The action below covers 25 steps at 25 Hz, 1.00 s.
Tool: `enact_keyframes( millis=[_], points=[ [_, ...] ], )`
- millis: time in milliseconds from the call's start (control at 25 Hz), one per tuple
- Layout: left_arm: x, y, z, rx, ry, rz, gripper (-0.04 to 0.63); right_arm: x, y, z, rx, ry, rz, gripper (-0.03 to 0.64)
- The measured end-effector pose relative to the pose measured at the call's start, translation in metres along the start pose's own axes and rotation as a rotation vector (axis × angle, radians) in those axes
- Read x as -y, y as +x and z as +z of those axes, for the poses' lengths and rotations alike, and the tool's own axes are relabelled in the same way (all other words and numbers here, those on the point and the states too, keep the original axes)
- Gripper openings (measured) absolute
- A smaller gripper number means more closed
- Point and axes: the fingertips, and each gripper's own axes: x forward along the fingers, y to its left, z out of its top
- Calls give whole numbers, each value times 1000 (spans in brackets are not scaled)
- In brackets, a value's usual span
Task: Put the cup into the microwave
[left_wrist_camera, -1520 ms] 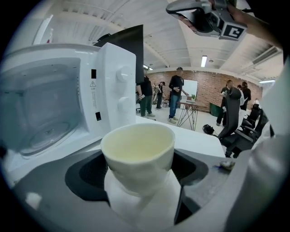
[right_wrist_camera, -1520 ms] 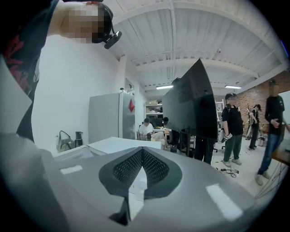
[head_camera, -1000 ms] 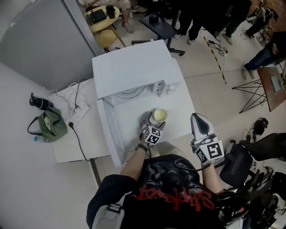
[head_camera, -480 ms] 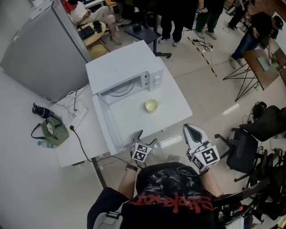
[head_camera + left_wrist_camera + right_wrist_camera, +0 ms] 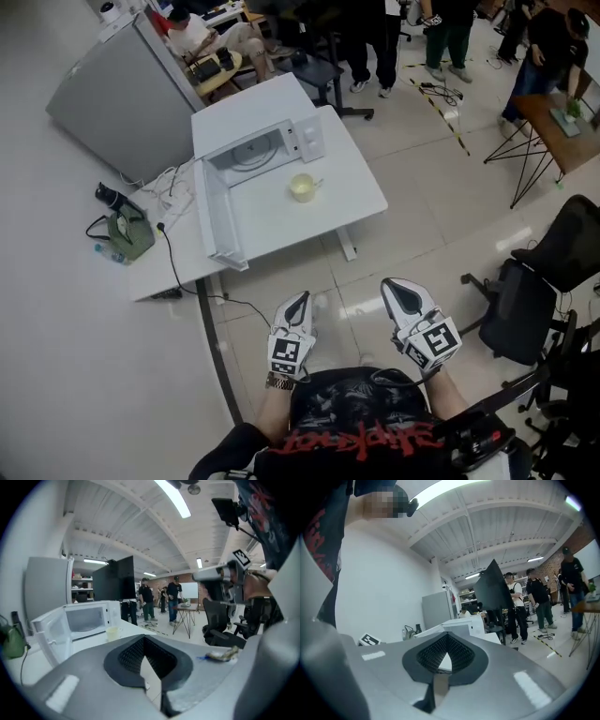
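Note:
A pale yellow cup (image 5: 302, 187) stands on the white table (image 5: 352, 202) just in front of the white microwave (image 5: 251, 141), whose door (image 5: 212, 222) hangs open to the left. The left gripper view shows the same cup (image 5: 112, 632) and the microwave (image 5: 84, 618) far ahead. My left gripper (image 5: 298, 302) is well back from the table over the floor; its jaws are closing fully together with nothing between them. Beside it, my right gripper (image 5: 397, 287) is shut and empty, and the right gripper view has the microwave (image 5: 460, 625) in the distance.
A grey cabinet (image 5: 122, 86) stands behind the table's left end. A green bag (image 5: 126, 234), a power strip (image 5: 176, 193) and a cable lie on the table's left. A black office chair (image 5: 527, 302) is at my right. People stand at the back.
I have backed away from the table, so both grippers are now over the floor. The left gripper left the cup standing on the table and its jaws went from open to shut.

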Motion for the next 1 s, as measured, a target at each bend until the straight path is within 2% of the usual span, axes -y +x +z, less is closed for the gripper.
enact_keyframes(
  millis=[80,160,240,520,680,800,880,1000],
  points=[
    [34,-33,17,36,-61,51,3,-6,-26,-6,-4,10,23,2],
    [68,-69,25,23,-118,57,3,-19,-54,-6,-7,30,54,3],
    [91,-92,28,4,-117,48,3,-30,-76,-7,1,37,76,3],
    [103,-155,44,58,-196,54,3,-73,-110,3,16,-1,21,2],
    [114,-194,40,82,-264,18,3,-118,-119,-2,24,39,52,3],
    [133,-214,44,147,-299,-51,3,-142,-133,-13,-4,35,45,2],
    [149,-227,54,194,-293,-116,3,-158,-144,-16,-32,-17,22,3],
    [159,-239,63,203,-242,-160,3,-178,-149,-18,-33,-36,18,2]
  ],
)
